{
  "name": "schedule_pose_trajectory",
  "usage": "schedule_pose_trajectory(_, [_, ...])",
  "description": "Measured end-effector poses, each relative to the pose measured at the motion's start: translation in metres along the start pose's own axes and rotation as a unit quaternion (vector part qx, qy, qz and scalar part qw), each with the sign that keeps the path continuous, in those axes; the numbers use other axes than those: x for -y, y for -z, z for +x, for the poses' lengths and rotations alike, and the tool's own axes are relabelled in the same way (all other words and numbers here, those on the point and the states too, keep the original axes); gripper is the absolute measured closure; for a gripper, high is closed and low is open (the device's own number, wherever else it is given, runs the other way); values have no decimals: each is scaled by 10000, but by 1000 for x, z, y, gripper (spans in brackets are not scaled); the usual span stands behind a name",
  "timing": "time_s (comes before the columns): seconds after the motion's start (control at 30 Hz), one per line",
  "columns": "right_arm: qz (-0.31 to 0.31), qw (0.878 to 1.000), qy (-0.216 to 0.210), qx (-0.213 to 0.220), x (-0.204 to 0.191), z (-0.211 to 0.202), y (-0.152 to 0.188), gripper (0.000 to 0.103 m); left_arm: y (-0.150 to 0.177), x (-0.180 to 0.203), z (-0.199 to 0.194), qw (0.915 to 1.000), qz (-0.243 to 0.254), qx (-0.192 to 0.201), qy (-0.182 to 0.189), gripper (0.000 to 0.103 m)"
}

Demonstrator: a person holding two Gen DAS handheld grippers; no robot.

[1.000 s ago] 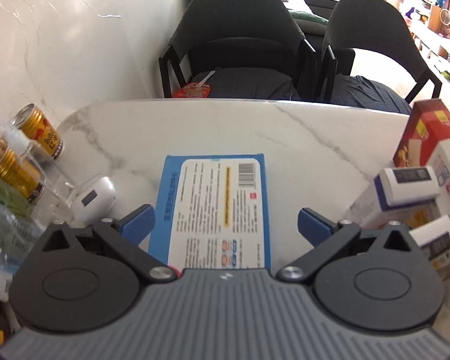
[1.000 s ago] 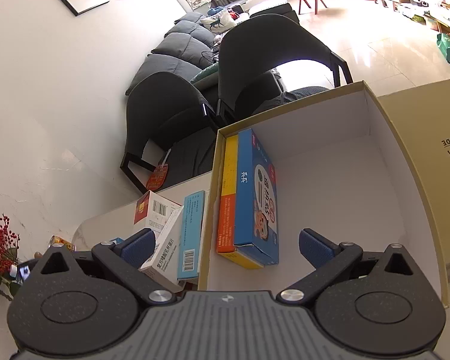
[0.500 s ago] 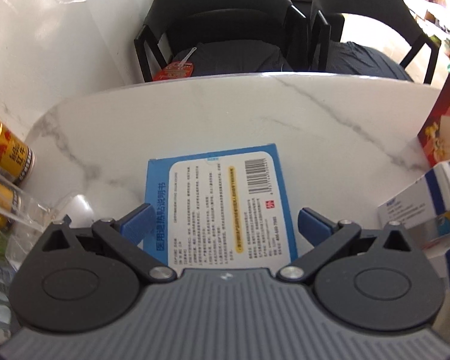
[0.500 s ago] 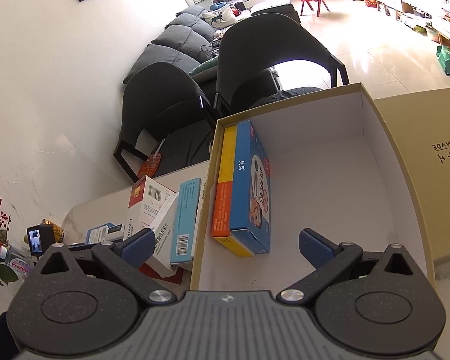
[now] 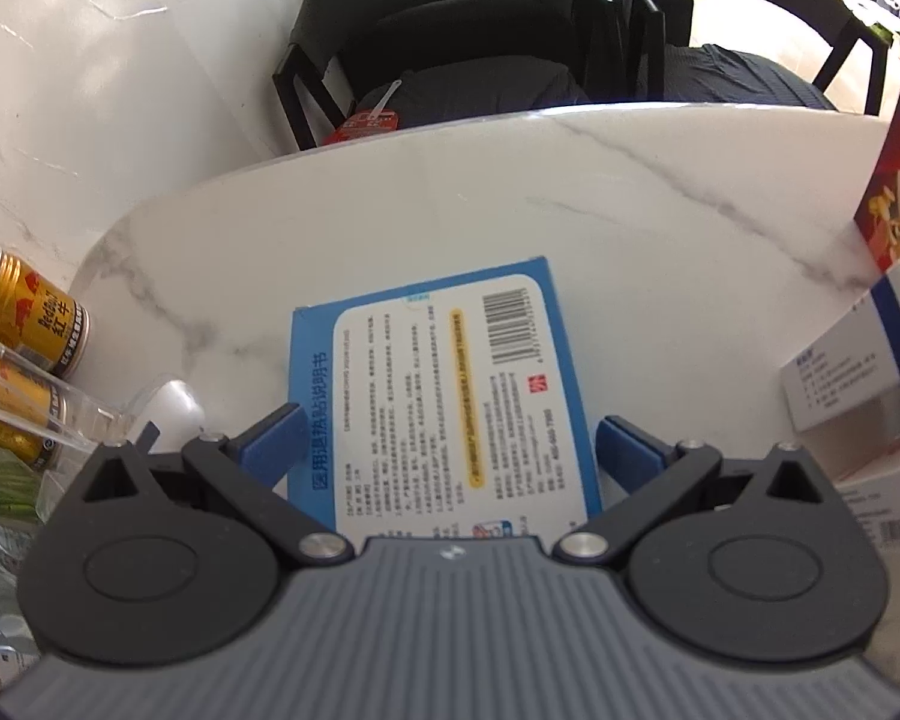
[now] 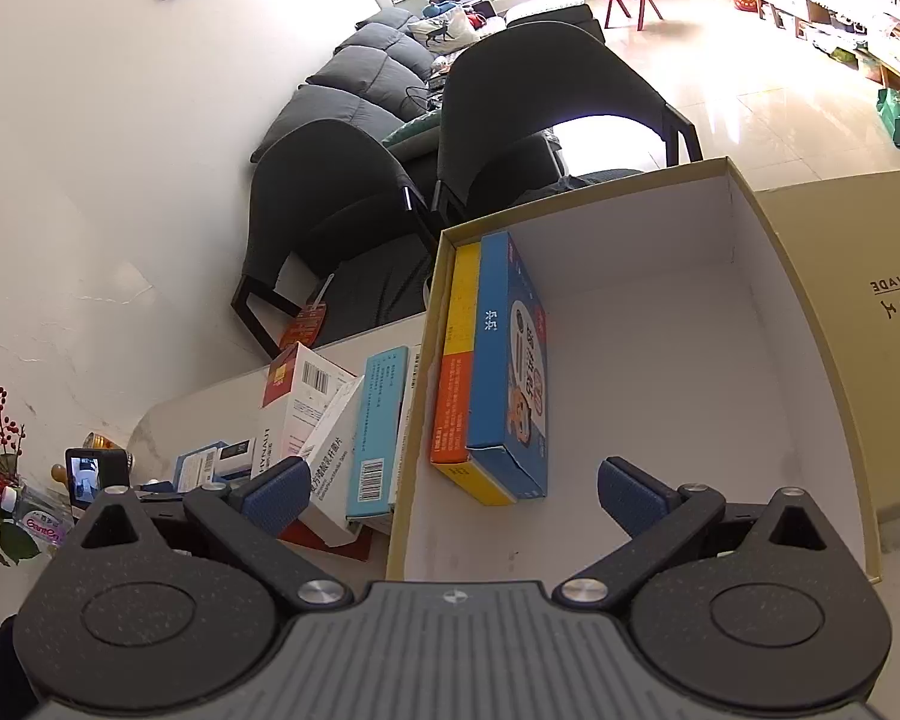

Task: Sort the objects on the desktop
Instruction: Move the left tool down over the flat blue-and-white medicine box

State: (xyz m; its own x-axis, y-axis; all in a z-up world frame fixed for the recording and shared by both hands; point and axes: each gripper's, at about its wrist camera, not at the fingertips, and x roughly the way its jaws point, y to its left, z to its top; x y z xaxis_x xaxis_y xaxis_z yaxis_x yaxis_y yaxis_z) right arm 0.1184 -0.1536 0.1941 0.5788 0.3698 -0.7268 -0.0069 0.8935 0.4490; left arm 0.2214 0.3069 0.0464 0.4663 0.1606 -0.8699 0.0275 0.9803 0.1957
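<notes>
left gripper (image 5: 449,445): jaws spread, straddling the blue flat box (image 5: 444,396), pads not touching it
blue flat box: lying flat on marble table (image 5: 630,222), barcode side up
right gripper (image 6: 450,486): jaws wide apart, holding nothing, above cardboard box (image 6: 798,324) near edge
cardboard box: 2 boxes on edge at left wall, blue box (image 6: 507,372) beside yellow-orange box (image 6: 453,360)
far left: 2 gold cans (image 5: 27,315)

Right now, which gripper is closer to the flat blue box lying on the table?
Left. The left gripper has its open fingers on either side of the flat blue box. The right gripper hangs over the cardboard box.
</notes>
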Motion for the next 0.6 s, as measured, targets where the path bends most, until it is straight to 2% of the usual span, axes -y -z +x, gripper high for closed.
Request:
schedule_pose_trajectory(0.1, [-7,10000,-58,4,-1,0,0,1,5,1,-6,9999,-108,-33,110,0])
schedule_pose_trajectory(0.27, [11,9998,-188,6,-3,0,1,1,19,17,-13,10000,38,-53,72,0])
schedule_pose_trajectory(0.4, [21,9996,-280,-29,-6,3,2,1,29,24,-24,9994,-180,-119,266,0])
schedule_pose_trajectory(0.6, [-127,9992,-390,-44,-16,3,6,1,60,44,-40,9996,-167,-234,76,0])
